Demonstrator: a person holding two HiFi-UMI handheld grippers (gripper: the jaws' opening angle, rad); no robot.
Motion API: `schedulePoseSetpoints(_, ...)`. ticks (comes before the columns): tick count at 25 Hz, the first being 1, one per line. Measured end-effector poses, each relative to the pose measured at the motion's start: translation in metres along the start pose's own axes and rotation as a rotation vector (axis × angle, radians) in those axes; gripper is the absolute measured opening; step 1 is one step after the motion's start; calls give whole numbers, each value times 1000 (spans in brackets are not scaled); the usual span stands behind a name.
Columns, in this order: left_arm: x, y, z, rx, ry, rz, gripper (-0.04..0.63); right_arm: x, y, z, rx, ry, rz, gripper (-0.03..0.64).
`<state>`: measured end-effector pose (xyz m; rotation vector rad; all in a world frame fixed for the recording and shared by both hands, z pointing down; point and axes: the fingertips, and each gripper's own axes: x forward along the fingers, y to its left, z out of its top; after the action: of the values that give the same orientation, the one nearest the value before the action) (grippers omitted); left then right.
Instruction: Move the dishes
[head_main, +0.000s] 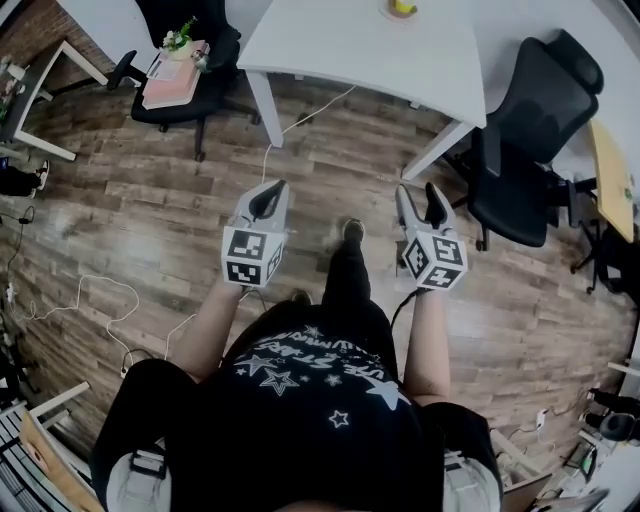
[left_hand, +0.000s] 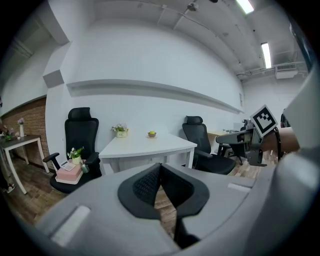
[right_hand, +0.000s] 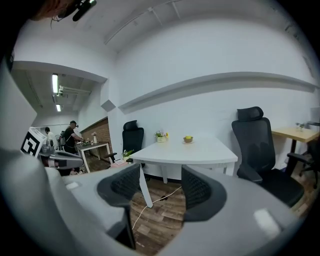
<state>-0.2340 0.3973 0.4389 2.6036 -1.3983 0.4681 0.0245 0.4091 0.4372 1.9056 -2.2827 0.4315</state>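
A small dish (head_main: 402, 8) with something yellow-green in it is seen on the far part of the white desk (head_main: 350, 45), well apart from both tools. The left tool (head_main: 268, 195) is held in front of the desk, over the wooden floor (head_main: 120, 200); its jaws are pressed together and nothing is gripped. The right tool (head_main: 418, 198) is held in front of the desk as well, near its front leg, with the jaws set apart and nothing between them. A black office chair (head_main: 525, 130) is placed to the right of the desk.
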Motion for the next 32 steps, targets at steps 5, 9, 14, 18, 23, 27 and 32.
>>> schedulePoseSetpoints(5, 62, 20, 11, -1, 30, 22, 11, 75, -36, 18, 3, 9, 41, 262)
schedulePoseSetpoints(9, 126, 36, 27, -17, 56, 46, 11, 142, -70, 41, -2, 17, 80, 262)
schedulePoseSetpoints(14, 204, 45, 70, -10, 46, 84, 11, 210, -118, 69, -2, 38, 125, 262)
schedulePoseSetpoints(18, 253, 50, 97, -6, 39, 118, 11, 253, -152, 86, 5, 40, 146, 262)
schedulePoseSetpoints(23, 290, 55, 118, 8, 32, 148, 11, 291, -177, 97, 2, 47, 177, 262)
schedulePoseSetpoints(27, 305, 61, 128, -4, 34, 163, 11, 312, -190, 103, 9, 54, 179, 262)
schedulePoseSetpoints(32, 322, 79, 133, -24, 35, 166, 11, 338, -193, 113, 5, 50, 173, 262)
